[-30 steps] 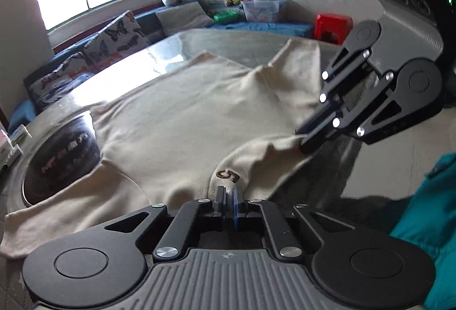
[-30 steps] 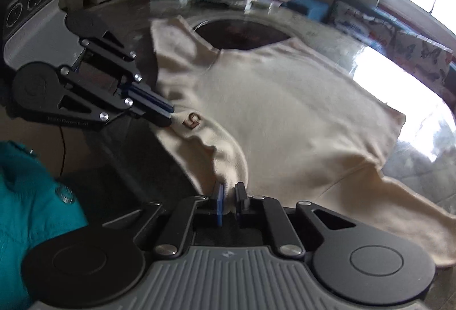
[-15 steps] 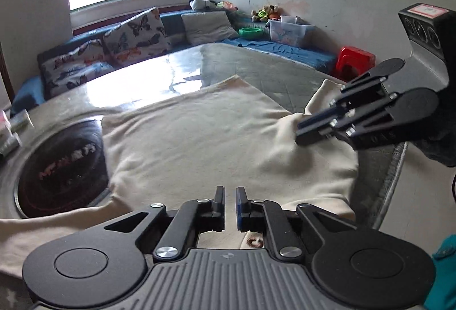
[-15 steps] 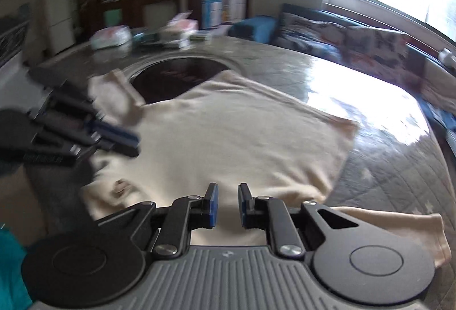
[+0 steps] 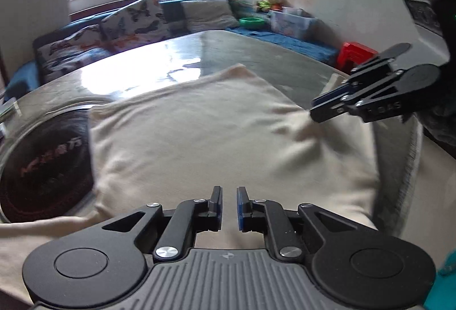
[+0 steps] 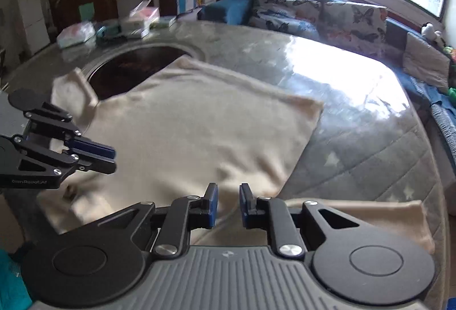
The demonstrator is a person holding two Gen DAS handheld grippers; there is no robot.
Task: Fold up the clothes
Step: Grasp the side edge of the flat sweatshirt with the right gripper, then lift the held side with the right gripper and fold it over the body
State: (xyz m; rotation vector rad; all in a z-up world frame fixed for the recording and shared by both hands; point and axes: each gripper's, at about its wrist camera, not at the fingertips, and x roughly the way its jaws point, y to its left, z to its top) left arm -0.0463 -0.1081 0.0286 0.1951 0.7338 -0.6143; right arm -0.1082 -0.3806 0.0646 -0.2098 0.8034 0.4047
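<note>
The left gripper (image 5: 228,206) is seen with a narrow gap between its blue-padded fingers, and nothing is pinched between them; cream cloth shows through the gap but is not gripped. The right gripper (image 6: 228,204) is likewise parted, with no fabric caught. Each tool is also seen from the other's camera, hovering just above the cloth, its jaws only slightly apart and empty.

Directly beneath and ahead of both tools the cream shirt (image 5: 216,133) is spread on the grey quilted table (image 6: 364,144). Its body now reads as a roughly rectangular panel with a doubled, rounded near edge, which suggests that one fold over the body is already made and the cloth let go. One sleeve (image 6: 370,213) is left lying flat on the table beside the right gripper, and another stretch of cloth (image 5: 34,236) trails out at the left tool's side; neither is tucked in. A far corner of the shirt overlaps the dark round inset (image 5: 42,161) in the table.

The task is judged to be partly done: the sleeves remain to be brought inward, and a further fold is probably needed. Soft wrinkles are still visible near the right tool.
</note>
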